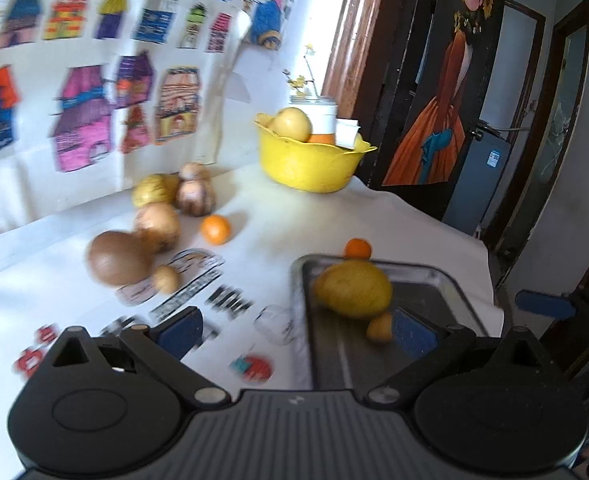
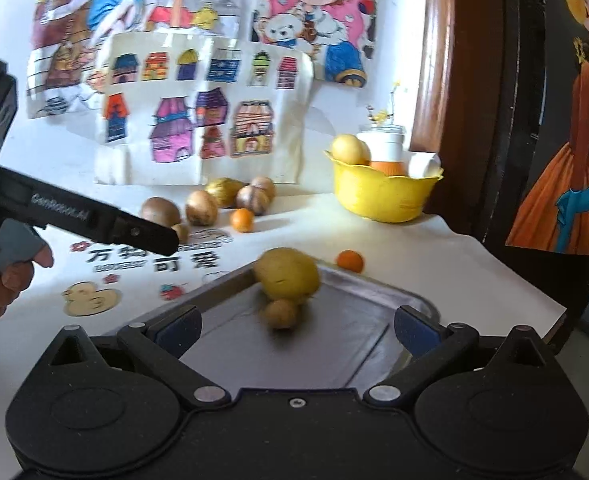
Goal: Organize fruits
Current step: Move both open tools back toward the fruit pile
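A metal tray [image 1: 434, 292] [image 2: 366, 292] lies on the white cloth and holds a large yellow fruit [image 1: 354, 294] [image 2: 286, 274] with a small yellow-brown fruit [image 1: 380, 328] [image 2: 280, 314] touching it. My left gripper [image 1: 298, 332] is open and empty, straddling the tray's left edge. My right gripper [image 2: 298, 328] is open and empty above the tray. A cluster of brown and yellow fruits [image 1: 150, 232] [image 2: 214, 204] lies at the back with an orange [image 1: 215, 229] [image 2: 241, 220]. Another orange [image 1: 357, 249] [image 2: 350, 261] sits just behind the tray.
A yellow bowl [image 1: 310, 164] [image 2: 382, 196] with fruit and white cups stands at the back right. Printed cloths hang on the wall. The table's right edge drops off beside a dark door. The left gripper's body [image 2: 74, 216] crosses the right wrist view.
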Tool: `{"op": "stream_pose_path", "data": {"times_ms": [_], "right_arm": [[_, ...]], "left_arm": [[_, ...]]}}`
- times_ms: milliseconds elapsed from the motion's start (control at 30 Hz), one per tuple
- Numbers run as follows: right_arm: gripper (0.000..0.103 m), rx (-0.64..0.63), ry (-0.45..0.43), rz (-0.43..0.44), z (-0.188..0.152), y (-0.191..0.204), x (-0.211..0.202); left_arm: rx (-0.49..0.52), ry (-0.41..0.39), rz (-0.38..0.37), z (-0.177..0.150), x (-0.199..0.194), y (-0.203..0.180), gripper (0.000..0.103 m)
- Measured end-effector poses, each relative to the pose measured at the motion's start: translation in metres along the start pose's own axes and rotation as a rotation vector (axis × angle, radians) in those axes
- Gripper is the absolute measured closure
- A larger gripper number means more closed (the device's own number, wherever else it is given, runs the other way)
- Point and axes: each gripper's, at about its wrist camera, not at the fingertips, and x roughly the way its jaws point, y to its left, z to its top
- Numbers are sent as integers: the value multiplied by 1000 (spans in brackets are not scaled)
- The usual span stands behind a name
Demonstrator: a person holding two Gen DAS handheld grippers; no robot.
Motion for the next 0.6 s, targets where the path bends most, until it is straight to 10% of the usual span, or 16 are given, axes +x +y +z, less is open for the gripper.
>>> {"op": "stream_pose_path", "data": {"times_ms": [600], "right_arm": [[1, -139, 115, 64, -14, 142, -47]], "left_arm": [[-60, 73, 227, -85, -126, 79, 0]]}}
